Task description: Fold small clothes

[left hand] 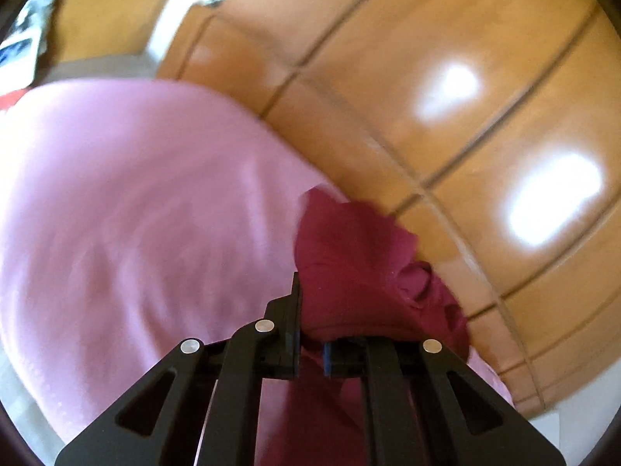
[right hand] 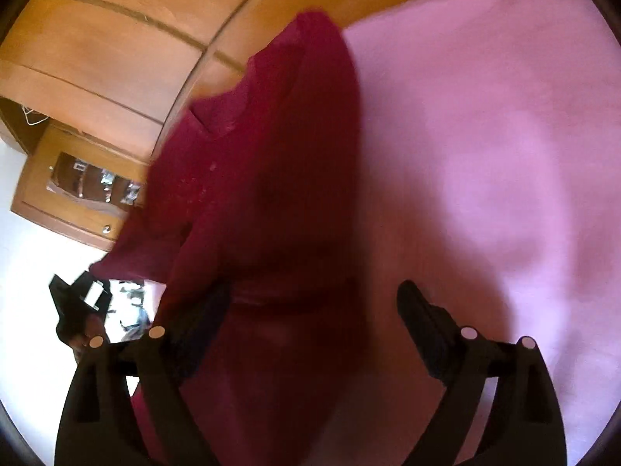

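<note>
A dark red small garment [left hand: 357, 264] is bunched at my left gripper [left hand: 310, 334], whose fingers are closed on a fold of it, above a pink sheet [left hand: 136, 213]. In the right wrist view the same red garment [right hand: 264, 178] hangs stretched and lifted, running down between the fingers of my right gripper [right hand: 314, 310]. The right jaws stand wide apart, the cloth draped over the left finger [right hand: 202, 318]; the right finger [right hand: 423, 318] is bare. The left gripper's body [right hand: 77, 306] shows at the lower left of that view.
The pink sheet [right hand: 485, 155] covers the bed surface. A glossy wooden wardrobe with panel lines [left hand: 465, 97] stands close behind. A wooden cabinet with a glass front [right hand: 81, 186] and a white floor [right hand: 31, 272] show at the left.
</note>
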`<state>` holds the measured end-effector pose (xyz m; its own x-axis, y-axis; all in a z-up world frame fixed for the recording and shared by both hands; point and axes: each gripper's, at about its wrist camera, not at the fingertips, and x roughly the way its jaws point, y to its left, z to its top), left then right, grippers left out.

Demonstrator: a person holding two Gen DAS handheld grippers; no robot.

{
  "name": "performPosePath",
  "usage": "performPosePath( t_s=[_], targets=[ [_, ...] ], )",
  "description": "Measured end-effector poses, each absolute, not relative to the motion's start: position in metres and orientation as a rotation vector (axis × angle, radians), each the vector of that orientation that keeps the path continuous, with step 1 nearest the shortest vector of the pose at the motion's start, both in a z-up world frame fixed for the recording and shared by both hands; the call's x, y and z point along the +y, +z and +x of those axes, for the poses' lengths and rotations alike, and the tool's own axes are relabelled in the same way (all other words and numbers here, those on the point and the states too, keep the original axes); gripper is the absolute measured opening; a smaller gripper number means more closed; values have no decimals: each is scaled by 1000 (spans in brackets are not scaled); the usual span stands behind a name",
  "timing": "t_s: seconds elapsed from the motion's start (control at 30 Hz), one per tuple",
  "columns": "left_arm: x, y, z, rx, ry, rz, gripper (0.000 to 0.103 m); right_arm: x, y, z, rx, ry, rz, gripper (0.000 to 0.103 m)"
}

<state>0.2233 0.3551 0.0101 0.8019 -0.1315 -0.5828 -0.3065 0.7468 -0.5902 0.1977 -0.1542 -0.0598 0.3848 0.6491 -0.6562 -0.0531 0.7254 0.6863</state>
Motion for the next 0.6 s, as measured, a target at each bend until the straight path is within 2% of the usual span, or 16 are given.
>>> performPosePath(
  t_s=[0.07, 0.1, 0.13, 0.17, 0.23, 0.6],
  targets=[
    [361, 0, 225, 674, 122, -747, 7, -135, -58, 200, 1107, 506, 527, 56],
    [360, -4, 227, 687, 126, -752, 7, -128, -55, 196, 1110, 478, 448, 35],
    [359, -6, 229, 692, 126, -749, 7, -128, -51, 195, 1093, 468, 417, 22],
    [357, -6, 232, 695, 124, -738, 7, -132, -46, 191, 1070, 467, 400, 16],
    [353, 0, 231, 684, 101, -723, 7, -152, -31, 180, 1014, 415, 357, 11],
    [295, 43, 236, 620, -73, -659, 7, -354, 31, 111, 833, -90, 282, 10]
  ],
)
